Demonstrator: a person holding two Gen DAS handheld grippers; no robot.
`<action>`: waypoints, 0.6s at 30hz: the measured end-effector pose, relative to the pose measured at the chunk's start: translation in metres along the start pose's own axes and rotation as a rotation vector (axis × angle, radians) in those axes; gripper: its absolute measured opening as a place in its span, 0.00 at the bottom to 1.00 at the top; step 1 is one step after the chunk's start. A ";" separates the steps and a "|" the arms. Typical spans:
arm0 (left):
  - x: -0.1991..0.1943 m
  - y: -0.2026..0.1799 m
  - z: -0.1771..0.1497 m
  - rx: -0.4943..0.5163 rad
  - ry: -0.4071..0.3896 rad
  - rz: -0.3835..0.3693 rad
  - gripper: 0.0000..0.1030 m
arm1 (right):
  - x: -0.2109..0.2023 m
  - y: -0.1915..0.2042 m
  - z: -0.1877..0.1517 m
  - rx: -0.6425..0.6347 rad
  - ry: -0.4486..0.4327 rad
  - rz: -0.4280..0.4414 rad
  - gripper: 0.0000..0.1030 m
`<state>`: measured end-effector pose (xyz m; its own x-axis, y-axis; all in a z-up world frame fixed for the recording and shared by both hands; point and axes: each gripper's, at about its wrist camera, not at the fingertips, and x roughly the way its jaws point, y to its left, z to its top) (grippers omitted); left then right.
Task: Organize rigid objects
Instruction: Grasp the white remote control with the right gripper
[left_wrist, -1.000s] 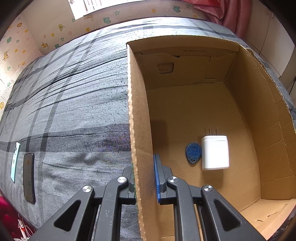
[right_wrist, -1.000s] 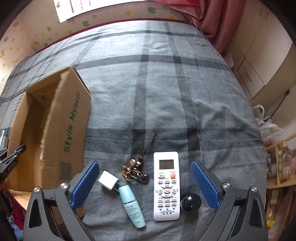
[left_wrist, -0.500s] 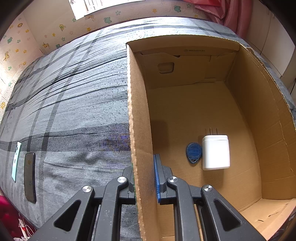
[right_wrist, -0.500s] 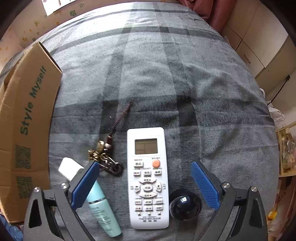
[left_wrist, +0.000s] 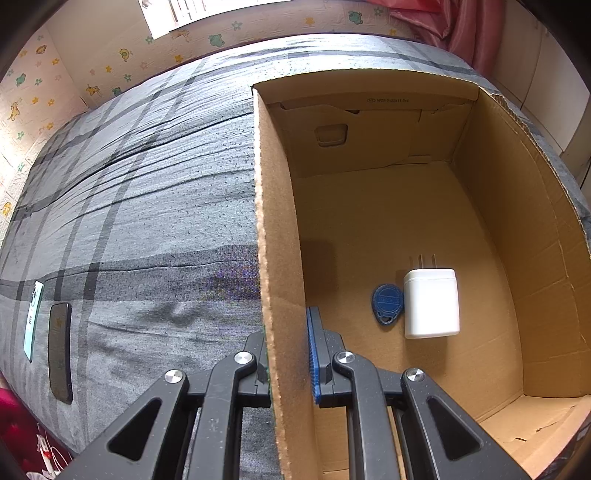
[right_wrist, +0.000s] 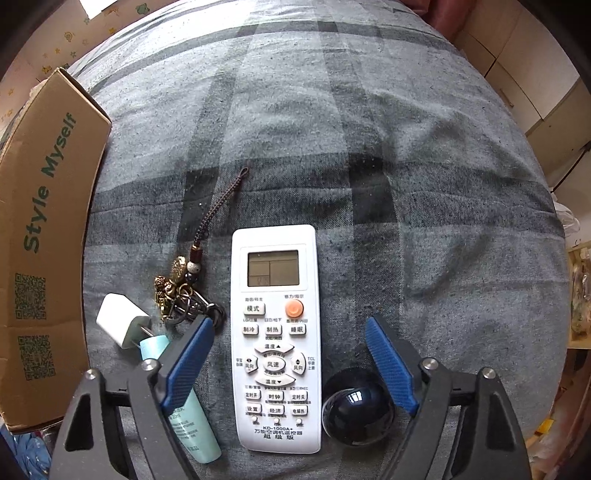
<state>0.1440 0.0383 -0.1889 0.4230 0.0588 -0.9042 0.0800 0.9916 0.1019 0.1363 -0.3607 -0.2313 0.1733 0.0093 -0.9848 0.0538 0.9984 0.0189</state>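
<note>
Right tongs (right_wrist: 290, 363) lowered, narrowing astride remote (right_wrist: 275, 332); left tongs (left_wrist: 288, 354) clamp box wall (left_wrist: 275, 236), charger (left_wrist: 431, 302) inside

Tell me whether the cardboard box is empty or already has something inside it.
Not empty. On the floor of the cardboard box lie a white charger and a blue key fob, side by side.
</note>
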 end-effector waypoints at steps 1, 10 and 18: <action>0.000 0.000 0.000 0.000 0.000 -0.001 0.13 | 0.001 0.000 0.001 -0.003 0.003 0.002 0.81; -0.001 0.001 0.000 -0.002 0.000 0.000 0.13 | 0.013 0.013 -0.002 -0.021 0.015 0.013 0.48; 0.000 0.001 0.000 -0.001 0.001 0.004 0.13 | 0.008 0.013 -0.006 0.008 -0.002 0.014 0.48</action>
<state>0.1445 0.0389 -0.1891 0.4229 0.0630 -0.9040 0.0774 0.9914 0.1053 0.1329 -0.3471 -0.2401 0.1764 0.0230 -0.9840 0.0596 0.9976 0.0340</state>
